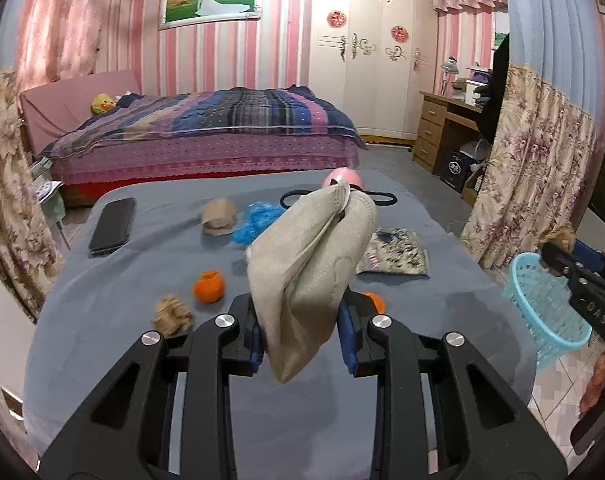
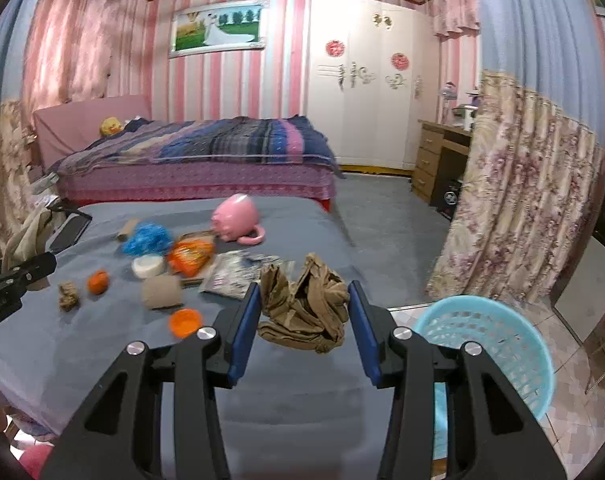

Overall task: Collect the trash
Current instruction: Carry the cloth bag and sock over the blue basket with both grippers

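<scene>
Trash is held in both grippers — left gripper [image 1: 302,328] clamps a beige mask [image 1: 310,264], right gripper [image 2: 304,316] a crumpled brown wrapper [image 2: 306,304] — near the worktop's [image 2: 102,344] right edge, beside a blue basket [image 2: 490,348].

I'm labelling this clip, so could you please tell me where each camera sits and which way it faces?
Left wrist: on the left gripper, facing over the grey table toward the bed; its fingers pinch a beige mask; the right gripper shows.
Right wrist: on the right gripper, facing likewise; holds crumpled brown paper; the left gripper shows.
Shared: blue basket, wardrobe.
</scene>
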